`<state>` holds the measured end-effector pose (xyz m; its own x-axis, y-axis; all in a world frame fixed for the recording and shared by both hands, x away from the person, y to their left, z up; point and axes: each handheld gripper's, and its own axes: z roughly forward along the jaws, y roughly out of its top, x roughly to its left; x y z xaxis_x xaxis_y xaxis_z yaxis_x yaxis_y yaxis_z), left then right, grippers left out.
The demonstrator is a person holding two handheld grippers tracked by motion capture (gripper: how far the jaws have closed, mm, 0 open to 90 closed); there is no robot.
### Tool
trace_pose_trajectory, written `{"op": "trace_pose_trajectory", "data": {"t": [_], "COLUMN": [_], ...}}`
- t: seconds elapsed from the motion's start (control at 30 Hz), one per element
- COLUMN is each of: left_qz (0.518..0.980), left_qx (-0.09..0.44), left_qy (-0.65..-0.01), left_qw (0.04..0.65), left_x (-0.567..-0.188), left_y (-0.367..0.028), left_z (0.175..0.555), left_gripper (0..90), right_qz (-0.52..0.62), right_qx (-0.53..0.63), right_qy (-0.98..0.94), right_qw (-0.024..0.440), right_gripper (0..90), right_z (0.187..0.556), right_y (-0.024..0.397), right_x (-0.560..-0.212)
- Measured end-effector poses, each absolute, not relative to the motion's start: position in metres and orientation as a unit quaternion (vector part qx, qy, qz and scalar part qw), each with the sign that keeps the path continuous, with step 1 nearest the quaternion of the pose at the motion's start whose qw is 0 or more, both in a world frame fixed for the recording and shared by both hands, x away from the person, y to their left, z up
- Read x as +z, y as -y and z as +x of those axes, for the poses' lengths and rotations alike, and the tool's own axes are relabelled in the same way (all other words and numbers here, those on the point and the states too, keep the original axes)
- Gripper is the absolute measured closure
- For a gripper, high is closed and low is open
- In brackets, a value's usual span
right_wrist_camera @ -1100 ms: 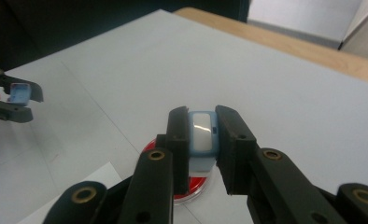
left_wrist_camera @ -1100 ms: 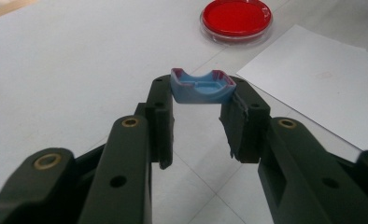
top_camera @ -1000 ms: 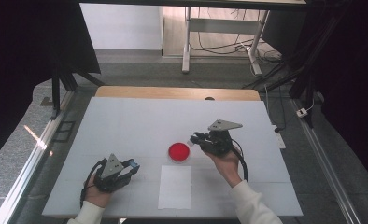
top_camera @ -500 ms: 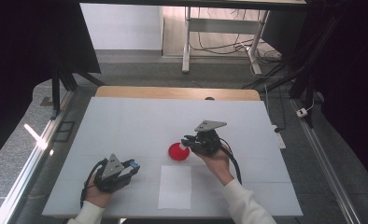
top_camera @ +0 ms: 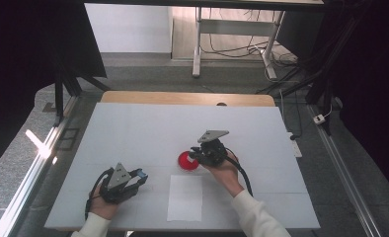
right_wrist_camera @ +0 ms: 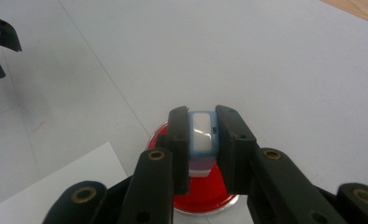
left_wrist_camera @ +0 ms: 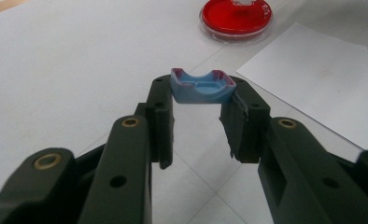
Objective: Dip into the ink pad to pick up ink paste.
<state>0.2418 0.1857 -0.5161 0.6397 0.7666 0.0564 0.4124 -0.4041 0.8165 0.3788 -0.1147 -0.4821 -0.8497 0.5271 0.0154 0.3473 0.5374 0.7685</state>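
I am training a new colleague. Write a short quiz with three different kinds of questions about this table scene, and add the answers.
1. True or false: the left gripper holds a blue cap-like piece between its jaws.
2. Over which thing does the right gripper hold its small blue-and-white block? A) the white paper sheet B) the red dish C) the wooden edge of the table
3. Fill in: the white paper sheet lies on the table between the two ____.

Key: 1 true. 2 B, the red dish. 3 hands (grippers).
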Motion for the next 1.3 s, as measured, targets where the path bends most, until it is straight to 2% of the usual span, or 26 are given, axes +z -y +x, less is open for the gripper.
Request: {"op": "trace_pose_trajectory", "data": {"t": [1.3], "left_qz": [0.81], "left_qx": [0.218], "left_qy": [-0.363], "left_qw": [0.405], "left_x": [-0.5162], "left_y": [-0.1853], "left_z": [0.2419], "left_gripper": [64.8], "right_qz": [0.249], "right_qx": [0.394], "right_qy": [-0.876], "right_qw": [0.124], "right_gripper": [75.5], "right_z": [0.3807], "right_y": [0.1072], "right_x": [-0.4901]}}
